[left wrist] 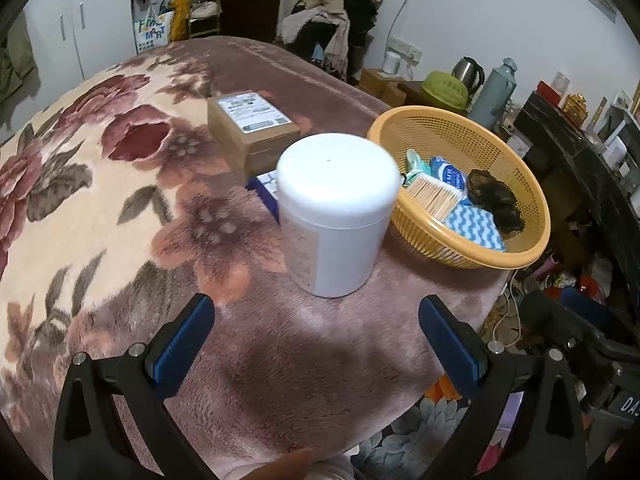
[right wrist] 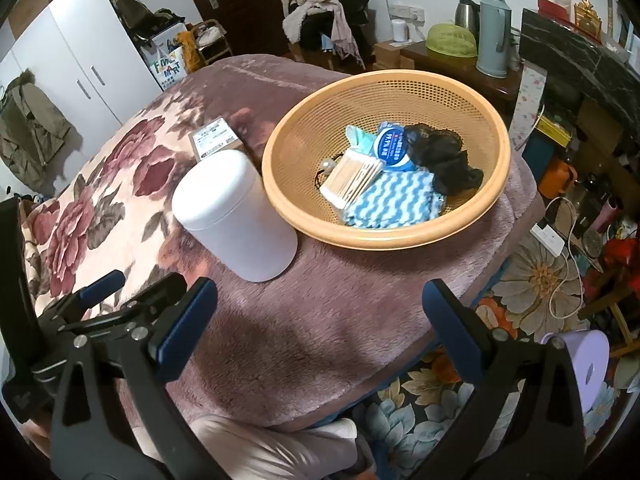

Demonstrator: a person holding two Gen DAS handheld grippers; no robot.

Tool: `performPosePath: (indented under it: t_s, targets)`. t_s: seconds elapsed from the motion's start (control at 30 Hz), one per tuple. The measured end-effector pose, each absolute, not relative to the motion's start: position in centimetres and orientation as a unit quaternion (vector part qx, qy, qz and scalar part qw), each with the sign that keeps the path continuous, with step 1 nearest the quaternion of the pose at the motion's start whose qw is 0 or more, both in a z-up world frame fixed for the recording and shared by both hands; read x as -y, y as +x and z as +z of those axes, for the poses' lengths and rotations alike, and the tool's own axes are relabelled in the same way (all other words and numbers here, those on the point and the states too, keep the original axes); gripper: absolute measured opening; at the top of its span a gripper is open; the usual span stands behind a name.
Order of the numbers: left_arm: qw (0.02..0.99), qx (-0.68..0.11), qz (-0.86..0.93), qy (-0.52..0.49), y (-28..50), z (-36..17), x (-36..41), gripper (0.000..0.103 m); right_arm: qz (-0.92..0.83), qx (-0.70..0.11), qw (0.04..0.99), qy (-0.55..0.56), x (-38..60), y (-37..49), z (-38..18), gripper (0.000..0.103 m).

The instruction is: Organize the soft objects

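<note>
An orange mesh basket [left wrist: 516, 168] [right wrist: 320, 136] sits on the floral blanket near the bed's right edge. It holds a blue-white wavy cloth [left wrist: 474, 226] [right wrist: 394, 200], a pack of cotton swabs [left wrist: 434, 198] [right wrist: 352, 178], a blue-white packet [right wrist: 394, 148], a teal item [right wrist: 358, 136] and a dark scrunched fabric [left wrist: 496, 200] [right wrist: 444, 160]. My left gripper [left wrist: 316, 314] is open and empty, just short of a white jar [left wrist: 336, 212] [right wrist: 236, 212]. My right gripper [right wrist: 320, 292] is open and empty, in front of the basket. The left gripper's fingers [right wrist: 100, 284] show at the right view's lower left.
A cardboard box [left wrist: 252, 128] [right wrist: 216, 138] lies behind the jar, with a small blue-white box [left wrist: 266, 188] beside it. The bed edge drops off to the right onto a flowered floor mat [right wrist: 532, 276]. A side table with kettle and thermos [right wrist: 494, 28] stands beyond.
</note>
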State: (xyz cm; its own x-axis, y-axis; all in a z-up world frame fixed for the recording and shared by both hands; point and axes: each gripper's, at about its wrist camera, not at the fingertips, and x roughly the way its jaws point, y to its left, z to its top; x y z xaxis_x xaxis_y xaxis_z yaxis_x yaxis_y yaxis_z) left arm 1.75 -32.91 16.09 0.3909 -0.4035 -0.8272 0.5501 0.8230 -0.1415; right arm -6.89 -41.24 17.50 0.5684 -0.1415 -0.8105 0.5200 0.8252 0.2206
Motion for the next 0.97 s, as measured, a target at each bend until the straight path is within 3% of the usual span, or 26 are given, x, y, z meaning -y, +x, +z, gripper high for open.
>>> performPosePath:
  t_s: [0.97]
  targets:
    - [0.841, -0.489, -0.228, 0.045, 4.6, 12.5, 23.7, 0.101, -0.154, -0.454, 0.86, 0.177, 33.7, -3.1, 14.9, 0.103]
